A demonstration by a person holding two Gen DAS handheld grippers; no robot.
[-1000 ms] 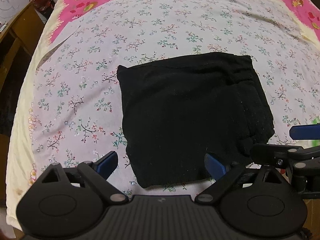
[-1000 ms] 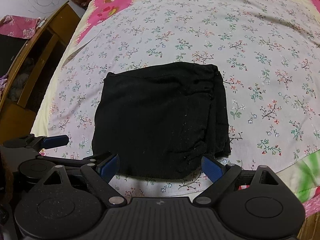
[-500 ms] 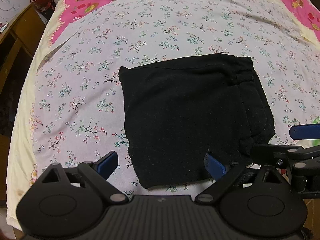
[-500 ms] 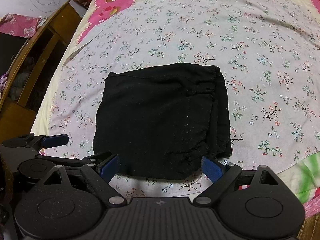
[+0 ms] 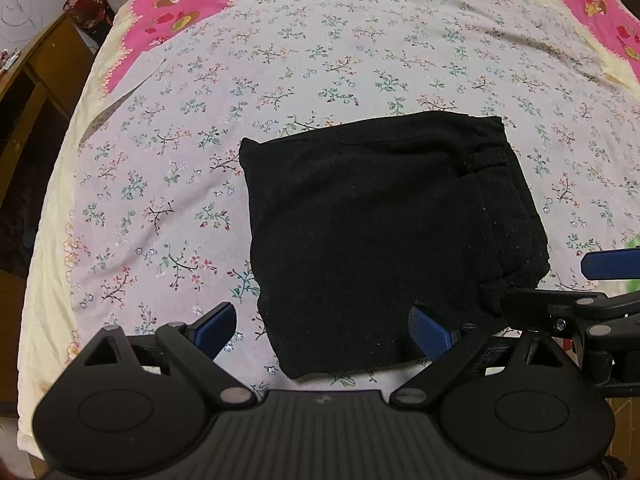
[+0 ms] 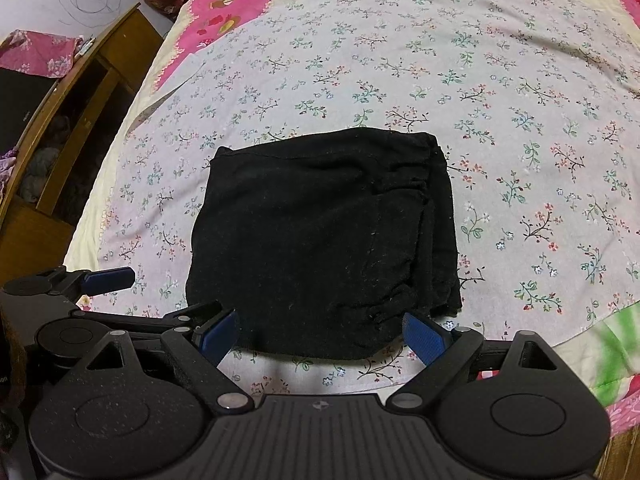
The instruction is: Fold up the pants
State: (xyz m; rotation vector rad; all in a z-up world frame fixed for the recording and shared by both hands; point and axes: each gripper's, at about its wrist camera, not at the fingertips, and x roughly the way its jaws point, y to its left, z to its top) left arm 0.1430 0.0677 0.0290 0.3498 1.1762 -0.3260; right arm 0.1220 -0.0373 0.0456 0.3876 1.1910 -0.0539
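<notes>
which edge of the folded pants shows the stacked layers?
The right-hand edge of the black pants, toward the right gripper: several layer edges and gathered wrinkles show there. The left edge is one smooth fold.

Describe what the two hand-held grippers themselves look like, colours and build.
Both look alike: the left hand-held gripper and right hand-held gripper have matte black plastic bodies with ribbed centre plates, two round pivot housings, silver pins, triangular cut-outs and angled black linkage arms. Their fingers carry blue textured pads. No cables or sleeves are visible.
</notes>
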